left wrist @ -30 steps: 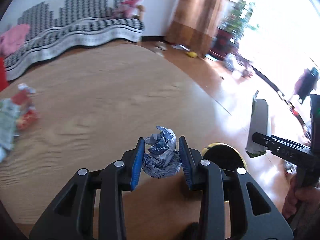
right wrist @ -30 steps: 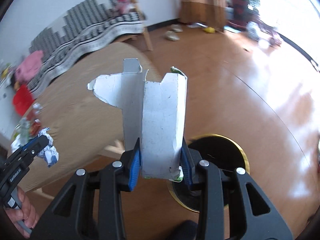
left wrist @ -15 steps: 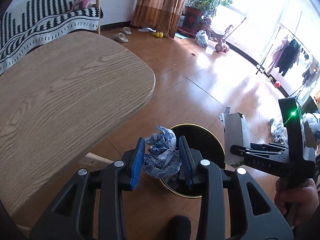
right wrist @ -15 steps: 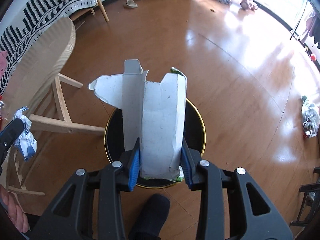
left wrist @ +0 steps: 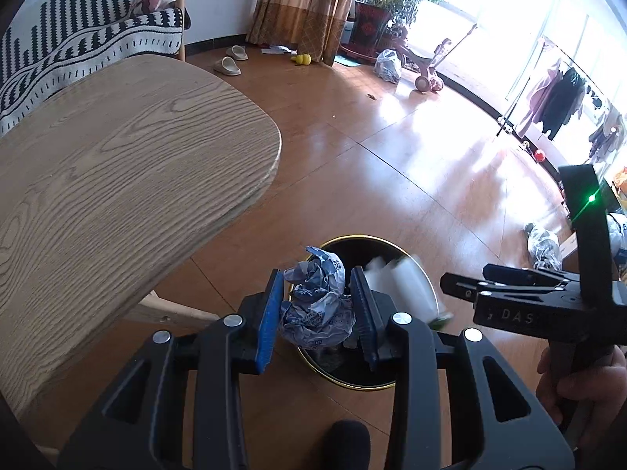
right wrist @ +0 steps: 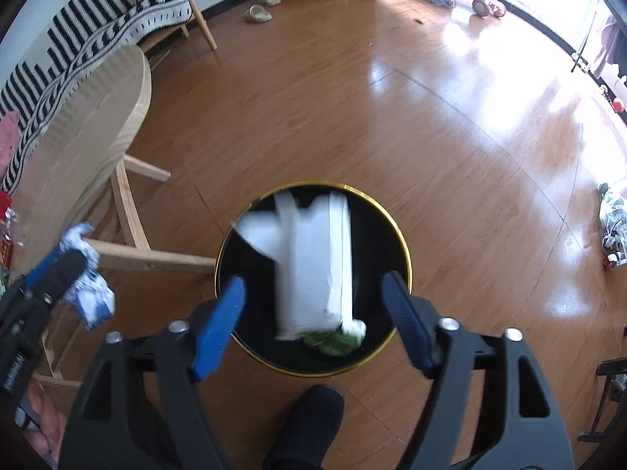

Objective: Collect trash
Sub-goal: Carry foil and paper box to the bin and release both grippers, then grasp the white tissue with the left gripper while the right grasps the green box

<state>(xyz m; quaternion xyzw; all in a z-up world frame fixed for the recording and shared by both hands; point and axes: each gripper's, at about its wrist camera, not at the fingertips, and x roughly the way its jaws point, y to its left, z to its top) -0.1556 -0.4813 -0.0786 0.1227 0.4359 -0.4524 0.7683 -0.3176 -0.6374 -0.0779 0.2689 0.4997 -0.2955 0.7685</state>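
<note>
My left gripper [left wrist: 316, 305] is shut on a crumpled blue-and-white wrapper [left wrist: 317, 301], held above the left rim of the black gold-rimmed bin [left wrist: 376, 382]. It also shows at the left of the right wrist view [right wrist: 58, 270] with the wrapper [right wrist: 88, 278]. My right gripper [right wrist: 313, 313] is open above the bin [right wrist: 388, 231]. A white torn carton [right wrist: 313, 262] is blurred in mid-fall between the jaws, over the bin mouth. The carton [left wrist: 407, 286] shows blurred in the left wrist view, beside my right gripper [left wrist: 462, 290].
A wooden table [left wrist: 117, 180] stands left of the bin, its legs [right wrist: 129, 211] close to the bin. A striped sofa [left wrist: 78, 51] is behind it. Slippers [left wrist: 231, 60], bags [right wrist: 613, 227] and a toy scooter [left wrist: 427, 66] lie on the wooden floor. My foot [right wrist: 309, 423] is near the bin.
My right gripper has opened and let go of the white carton, which now drops toward the bin. Both grippers have swung from the table to above the bin.
</note>
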